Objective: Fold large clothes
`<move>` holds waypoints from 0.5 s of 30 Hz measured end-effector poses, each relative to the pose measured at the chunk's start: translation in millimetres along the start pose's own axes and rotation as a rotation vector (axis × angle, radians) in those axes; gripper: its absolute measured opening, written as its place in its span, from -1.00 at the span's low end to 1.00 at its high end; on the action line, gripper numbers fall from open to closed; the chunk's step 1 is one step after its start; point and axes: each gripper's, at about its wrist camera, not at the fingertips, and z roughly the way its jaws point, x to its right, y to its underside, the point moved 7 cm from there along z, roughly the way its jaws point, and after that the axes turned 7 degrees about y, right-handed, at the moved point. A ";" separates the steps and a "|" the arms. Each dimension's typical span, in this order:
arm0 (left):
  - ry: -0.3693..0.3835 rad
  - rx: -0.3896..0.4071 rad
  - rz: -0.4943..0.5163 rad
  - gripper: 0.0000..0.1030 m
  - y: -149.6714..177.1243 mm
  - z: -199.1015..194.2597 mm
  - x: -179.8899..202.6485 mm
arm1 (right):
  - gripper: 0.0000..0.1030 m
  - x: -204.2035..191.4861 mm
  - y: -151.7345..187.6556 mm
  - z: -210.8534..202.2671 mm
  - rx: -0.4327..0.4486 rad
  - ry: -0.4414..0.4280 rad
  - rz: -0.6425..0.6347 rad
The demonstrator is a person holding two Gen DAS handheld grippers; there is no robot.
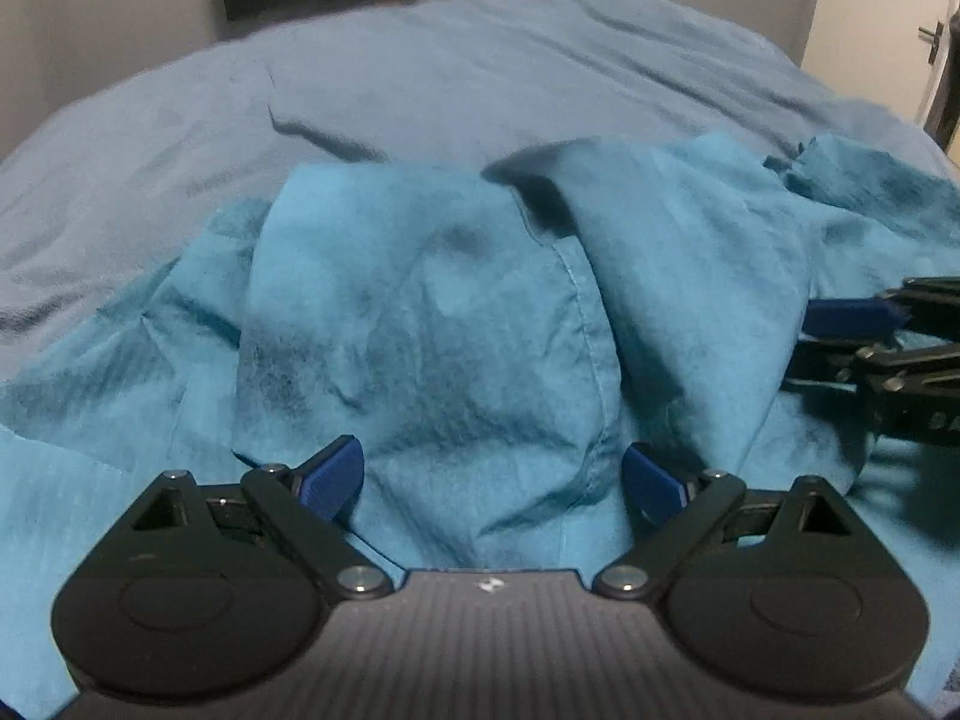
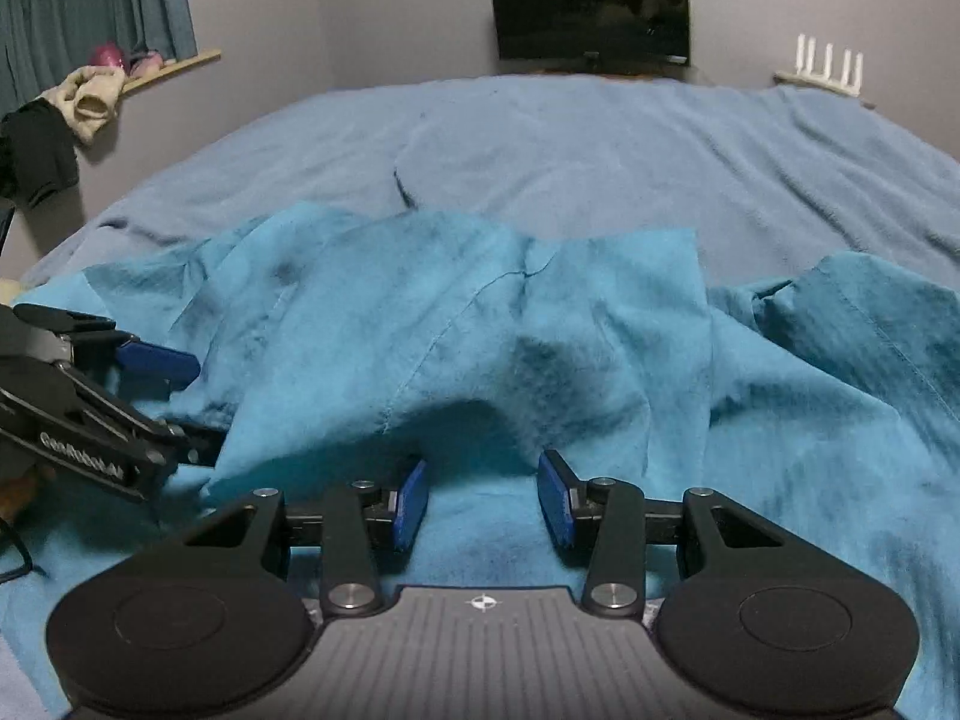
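A large turquoise garment [image 1: 432,312] lies crumpled on the bed, with raised folds and a stitched seam down the middle; it also fills the right wrist view [image 2: 540,330]. My left gripper [image 1: 492,480] is open, its blue fingertips [image 1: 333,477] spread around a raised fold of the cloth. My right gripper [image 2: 483,501] is open, low over the cloth in front of a dark hollow under a fold. Each gripper shows in the other's view: the right one at the right edge [image 1: 852,336], the left one at the left edge [image 2: 150,378], both open.
The bed has a grey-blue cover [image 2: 600,144] stretching away behind the garment. A dark TV [image 2: 591,6] stands at the far wall. A shelf with clothes [image 2: 90,96] and a curtain are at the far left. A door [image 1: 942,48] is at the right.
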 end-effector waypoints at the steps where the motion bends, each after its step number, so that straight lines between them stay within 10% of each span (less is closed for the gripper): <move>1: 0.001 0.013 -0.002 0.83 1.7 -3.5 1.1 | -0.16 -3.2 -3.4 -5.3 0.041 0.006 -0.002; 15: -0.053 0.189 -0.105 0.83 3.6 -55.6 -6.1 | 0.31 14.8 11.8 -39.9 0.085 -0.023 0.169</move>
